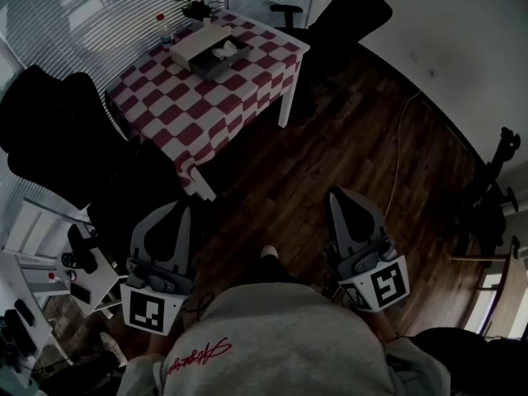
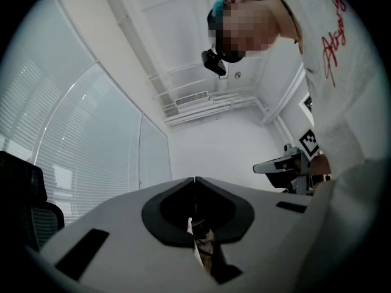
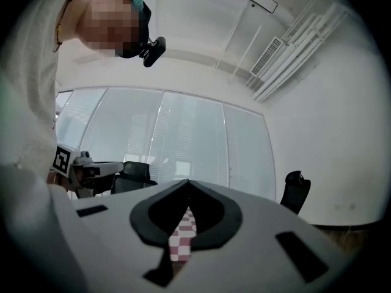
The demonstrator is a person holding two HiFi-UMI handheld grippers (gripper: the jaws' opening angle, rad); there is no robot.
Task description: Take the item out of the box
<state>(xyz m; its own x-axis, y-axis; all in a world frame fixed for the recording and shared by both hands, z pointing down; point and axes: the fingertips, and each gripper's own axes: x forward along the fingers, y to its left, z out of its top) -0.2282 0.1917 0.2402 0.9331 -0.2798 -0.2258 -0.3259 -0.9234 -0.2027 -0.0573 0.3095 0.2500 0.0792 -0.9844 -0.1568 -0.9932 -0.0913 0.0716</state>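
Note:
An open box (image 1: pixel 210 54) lies on the far table with the red-and-white checked cloth (image 1: pixel 206 106); a pale crumpled item (image 1: pixel 224 49) rests in it. Both grippers are held close to the person's body, well short of the table. My left gripper (image 1: pixel 177 213) is shut, its jaws meeting at the tip (image 2: pixel 194 179) with nothing between them. My right gripper (image 1: pixel 340 198) is also shut and empty (image 3: pixel 186 182). Through the slot behind its jaws a strip of the checked cloth (image 3: pixel 182 240) shows.
A bottle with a red cap (image 1: pixel 162 28) and a small plant (image 1: pixel 196 8) stand at the table's back. Black office chairs (image 1: pixel 58 130) (image 1: pixel 346 23) flank the table. A white shelf unit (image 1: pixel 41 275) is at the left, a tripod (image 1: pixel 495 188) at the right. Dark wooden floor (image 1: pixel 330 139) lies between.

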